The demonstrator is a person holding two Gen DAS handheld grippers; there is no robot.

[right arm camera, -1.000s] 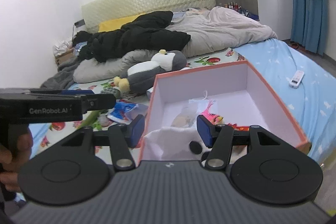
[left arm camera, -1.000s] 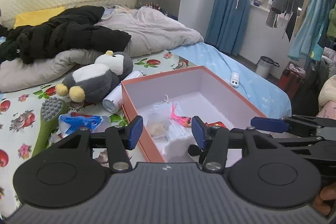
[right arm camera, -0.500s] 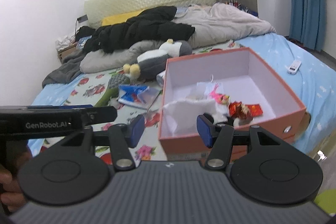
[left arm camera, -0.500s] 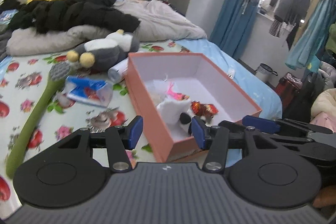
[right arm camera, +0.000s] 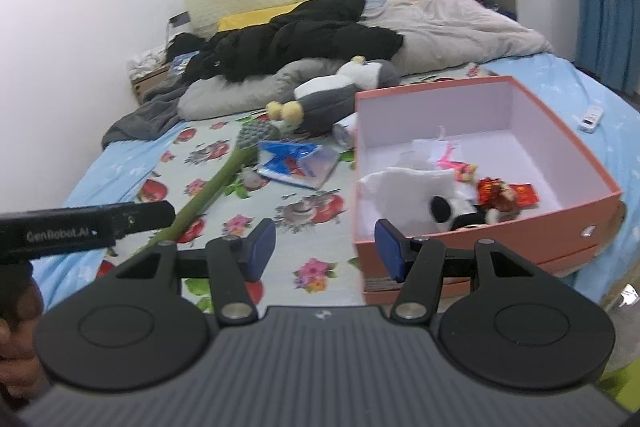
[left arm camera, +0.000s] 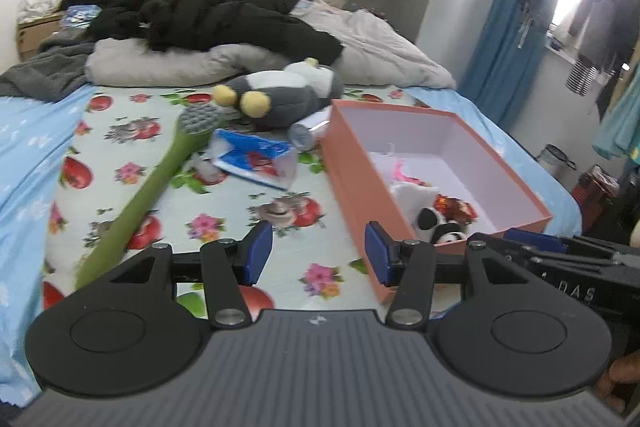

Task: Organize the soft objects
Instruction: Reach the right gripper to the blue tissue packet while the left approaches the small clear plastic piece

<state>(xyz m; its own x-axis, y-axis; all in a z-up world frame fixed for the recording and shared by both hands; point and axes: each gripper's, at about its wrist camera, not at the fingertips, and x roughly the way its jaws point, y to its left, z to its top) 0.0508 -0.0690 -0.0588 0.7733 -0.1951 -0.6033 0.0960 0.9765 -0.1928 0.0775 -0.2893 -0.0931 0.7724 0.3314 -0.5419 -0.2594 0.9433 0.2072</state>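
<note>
An open orange box (left arm camera: 352, 167) (right arm camera: 600, 203) sits on the flowered bedsheet, holding a white and black plush (left arm camera: 424, 213) (right arm camera: 416, 195), a red trinket (right arm camera: 500, 193) and a pink one. A grey and white penguin plush (left arm camera: 280, 95) (right arm camera: 332, 95) lies beyond the box. A long green plush stick (left arm camera: 148, 195) (right arm camera: 216, 187) stretches across the sheet on the left. My left gripper (left arm camera: 318, 253) hangs open over the sheet just left of the box's near corner, nothing between its fingers. My right gripper (right arm camera: 324, 247) is open too, empty, at the box's near left corner.
A blue and red packet (left arm camera: 256, 159) and a white cylinder (left arm camera: 308, 131) lie between the penguin and the box. Black clothes (left arm camera: 216, 19) and a grey duvet pile up at the bed's head. A white remote (right arm camera: 592, 117) rests on the blue sheet. Blue curtains and hanging clothes stand right.
Both grippers have pulled back and leftward from above the box, so the box now sits farther ahead and to the right. Their jaws kept the same gap.
</note>
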